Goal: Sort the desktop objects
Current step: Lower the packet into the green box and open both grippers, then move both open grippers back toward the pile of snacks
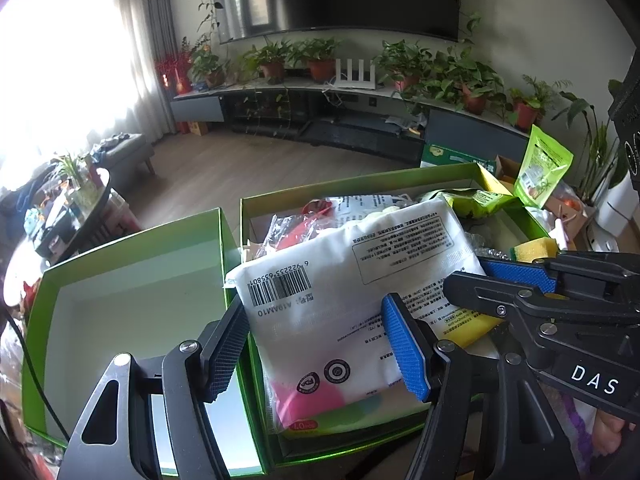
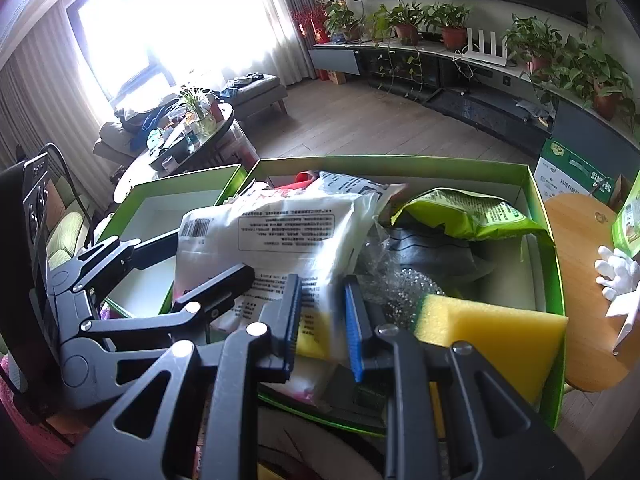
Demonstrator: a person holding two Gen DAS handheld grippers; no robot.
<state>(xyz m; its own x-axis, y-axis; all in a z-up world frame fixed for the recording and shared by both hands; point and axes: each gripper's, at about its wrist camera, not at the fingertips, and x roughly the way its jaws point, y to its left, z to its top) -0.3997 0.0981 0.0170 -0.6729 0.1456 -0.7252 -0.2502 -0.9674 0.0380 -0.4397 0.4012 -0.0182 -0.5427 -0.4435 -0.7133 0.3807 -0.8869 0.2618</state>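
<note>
Objects for sorting lie heaped in one green box (image 1: 360, 184), and much of the heap is covered. The left gripper (image 1: 316, 350) stands wide open over the near end of a white packet (image 1: 340, 264); whether its pads touch the packet I cannot tell. The right gripper (image 2: 323, 326) is nearly closed, with only a narrow gap. The packet's edge and something yellow show in this gap, but I cannot tell if the pads pinch them.

The packet lies on top and hides most of what is under it. Only parts show: a red thing (image 1: 304, 228) in clear plastic and a pink shape (image 1: 316, 396) at the near end. Beside the packet are crumpled clear wrap (image 2: 400, 280), a green bag (image 2: 460, 212) and a yellow sponge (image 2: 492, 328), partly behind the right gripper. Just left of this box stands a second green box (image 1: 120, 280) with a bare white inside.
</note>
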